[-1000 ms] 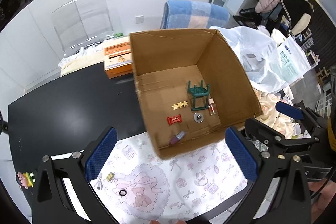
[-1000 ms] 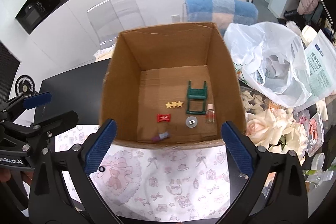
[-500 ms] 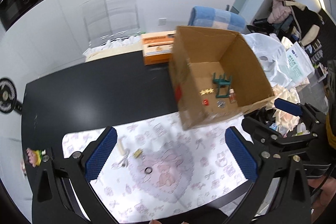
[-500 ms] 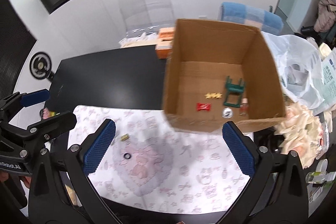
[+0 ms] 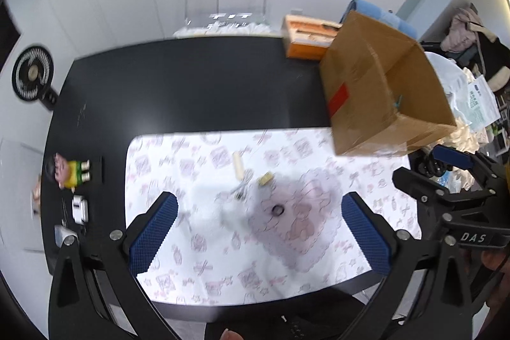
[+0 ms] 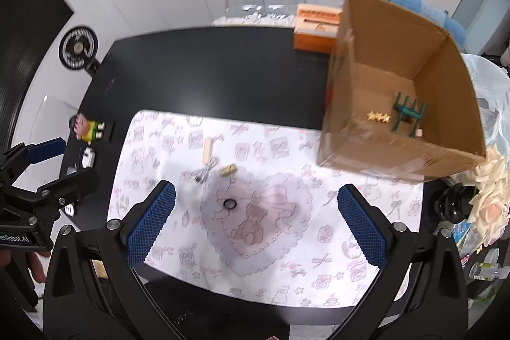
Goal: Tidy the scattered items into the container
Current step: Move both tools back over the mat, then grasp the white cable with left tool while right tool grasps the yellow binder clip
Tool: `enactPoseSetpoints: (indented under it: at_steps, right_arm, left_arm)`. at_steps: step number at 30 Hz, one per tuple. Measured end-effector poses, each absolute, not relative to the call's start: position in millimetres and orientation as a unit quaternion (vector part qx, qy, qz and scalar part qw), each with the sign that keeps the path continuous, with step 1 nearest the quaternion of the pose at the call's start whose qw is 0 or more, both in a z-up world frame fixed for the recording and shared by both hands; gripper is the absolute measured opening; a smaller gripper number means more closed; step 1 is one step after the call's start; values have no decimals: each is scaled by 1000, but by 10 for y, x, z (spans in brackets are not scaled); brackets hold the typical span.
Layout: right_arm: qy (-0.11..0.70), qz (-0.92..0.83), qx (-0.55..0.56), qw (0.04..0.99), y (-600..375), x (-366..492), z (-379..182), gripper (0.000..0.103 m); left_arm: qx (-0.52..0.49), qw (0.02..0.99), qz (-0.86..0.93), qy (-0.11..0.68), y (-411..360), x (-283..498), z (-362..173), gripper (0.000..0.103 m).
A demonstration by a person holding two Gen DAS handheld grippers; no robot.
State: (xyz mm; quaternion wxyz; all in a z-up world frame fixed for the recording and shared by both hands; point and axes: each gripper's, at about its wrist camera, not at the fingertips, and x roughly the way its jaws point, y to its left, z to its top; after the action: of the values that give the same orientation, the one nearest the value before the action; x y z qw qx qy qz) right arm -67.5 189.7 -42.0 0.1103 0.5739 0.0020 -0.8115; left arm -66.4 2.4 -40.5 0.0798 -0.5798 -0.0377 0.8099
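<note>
Over the last second both wrist views swung away from the cardboard box (image 6: 398,104): it filled the frame then, and now sits at the right edge, standing on the far right corner of the patterned mat (image 6: 255,228) on the black tabletop (image 6: 207,69). Both cameras now face the mat's middle. My reading: attention has shifted from box to the loose pieces left on the mat. Inside the box, right view: green toy chair (image 6: 409,113) and gold star strip (image 6: 378,116) just left of it. Left of the box, on the mat: cream stick (image 6: 207,149), small tangled silvery piece (image 6: 204,172), tan block (image 6: 228,170), black ring (image 6: 230,204) nearest the cameras. Left gripper (image 5: 259,233) fingers spread wide, holding and touching nothing; right gripper (image 6: 256,225) likewise wide and empty.
</note>
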Motion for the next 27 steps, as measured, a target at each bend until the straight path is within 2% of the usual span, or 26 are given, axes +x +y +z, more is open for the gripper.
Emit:
enactPoseSetpoints:
  at_steps: [4, 14, 18, 27]
  right_arm:
    - [10, -802, 586, 117, 1762, -630, -536, 103]
    - [25, -783, 607, 129, 1557, -670, -815, 103]
    - [31, -773, 619, 139, 1503, -733, -971, 102]
    - [54, -740, 648, 169, 1423, -923, -1371, 85]
  left_arm:
    - [-575, 74, 812, -65, -214, -509, -522, 103]
    - [-610, 64, 790, -30, -316, -437, -887, 102]
    - [-635, 81, 767, -45, -288, -454, -1137, 102]
    - [-663, 69, 742, -73, -292, -574, -1528, 102]
